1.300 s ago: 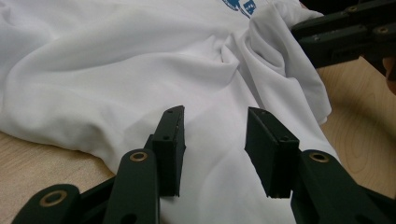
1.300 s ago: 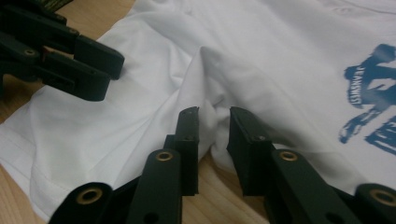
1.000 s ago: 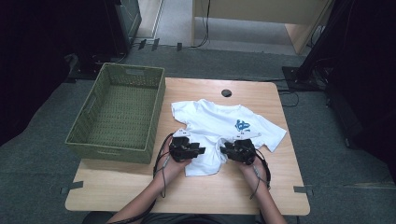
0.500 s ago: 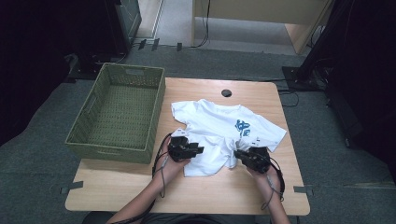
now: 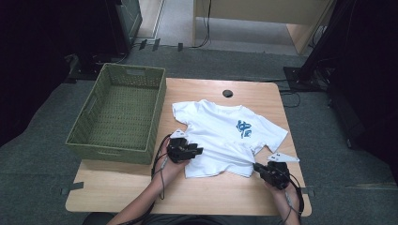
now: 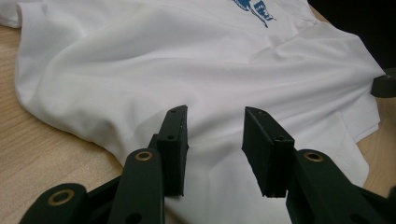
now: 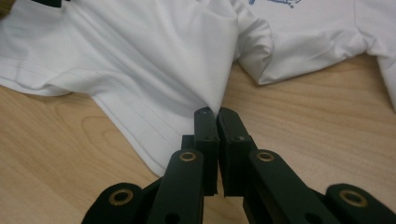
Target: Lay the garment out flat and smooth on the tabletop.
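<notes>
A white T-shirt (image 5: 220,131) with a blue print lies on the wooden table (image 5: 141,187). My left gripper (image 5: 197,151) rests on the shirt's lower left part. In the left gripper view its jaws (image 6: 215,116) stand apart over smooth cloth (image 6: 187,60) and pinch nothing. My right gripper (image 5: 256,166) is near the table's right front. Its jaws (image 7: 216,114) have just been closing and are shut on a fold of the shirt's bottom edge (image 7: 154,60). The cloth runs taut from that grip toward the left gripper.
A green woven basket (image 5: 119,112) with nothing in it stands at the table's left, partly over the edge. A round cable hole (image 5: 227,93) sits near the far edge. Bare wood lies in front of the shirt. The right table edge is close to my right hand.
My right gripper has moved right along the front of the table and drawn the shirt's bottom corner out with it. The left gripper has stayed where it was.
</notes>
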`<state>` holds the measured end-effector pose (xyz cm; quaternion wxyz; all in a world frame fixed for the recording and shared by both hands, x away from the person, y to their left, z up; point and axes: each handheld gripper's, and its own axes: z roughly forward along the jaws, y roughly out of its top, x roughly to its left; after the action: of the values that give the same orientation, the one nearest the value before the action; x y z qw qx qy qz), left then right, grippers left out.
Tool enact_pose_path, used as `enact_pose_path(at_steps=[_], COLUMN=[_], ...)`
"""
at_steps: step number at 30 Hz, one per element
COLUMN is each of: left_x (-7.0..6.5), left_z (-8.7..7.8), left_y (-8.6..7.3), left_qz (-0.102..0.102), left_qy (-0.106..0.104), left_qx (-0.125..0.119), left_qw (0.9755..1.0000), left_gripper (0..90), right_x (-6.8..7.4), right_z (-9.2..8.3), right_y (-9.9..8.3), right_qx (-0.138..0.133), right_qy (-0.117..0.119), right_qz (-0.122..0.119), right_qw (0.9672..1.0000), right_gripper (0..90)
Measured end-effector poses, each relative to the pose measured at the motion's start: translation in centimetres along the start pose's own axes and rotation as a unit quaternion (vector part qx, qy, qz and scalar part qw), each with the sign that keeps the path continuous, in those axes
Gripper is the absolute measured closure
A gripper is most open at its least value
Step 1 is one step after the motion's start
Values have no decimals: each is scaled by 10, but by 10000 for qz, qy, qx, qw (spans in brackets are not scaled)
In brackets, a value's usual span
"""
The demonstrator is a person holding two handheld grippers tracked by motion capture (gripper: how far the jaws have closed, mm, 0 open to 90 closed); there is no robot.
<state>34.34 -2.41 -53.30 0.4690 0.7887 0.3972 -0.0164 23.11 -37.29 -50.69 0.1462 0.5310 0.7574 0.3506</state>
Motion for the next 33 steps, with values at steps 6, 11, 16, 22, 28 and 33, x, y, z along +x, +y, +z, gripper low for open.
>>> enact_pose_path(at_steps=[6, 11, 16, 22, 28, 33], left_x=[-3, -8, -7, 0, 7, 10], left_z=[-4, -5, -6, -5, 0, 8], left_y=[-4, -2, 8, 13, 20, 28], left_qz=[1, 102, 155, 156, 208, 386], left_qy=[-63, -164, -113, -26, 91, 235], left_qx=[47, 17, -68, -70, -18, 80], left_qw=[10000, 9998, 9998, 9999, 9997, 9989], left_gripper=[606, 584, 582, 578, 532, 498], right_x=[9, 10, 0, -4, -7, -12], right_z=[-12, -18, -15, 6, 17, 31], right_y=[-6, -2, 11, 21, 31, 47], right_qx=[-105, -495, -750, -659, -606, -429], right_qy=[-95, -88, -4, -73, -139, -233], right_qz=[-41, -128, 25, -13, -88, -182], right_qw=[9999, 9987, 9972, 9978, 9980, 9986], right_gripper=[870, 701, 705, 708, 640, 491])
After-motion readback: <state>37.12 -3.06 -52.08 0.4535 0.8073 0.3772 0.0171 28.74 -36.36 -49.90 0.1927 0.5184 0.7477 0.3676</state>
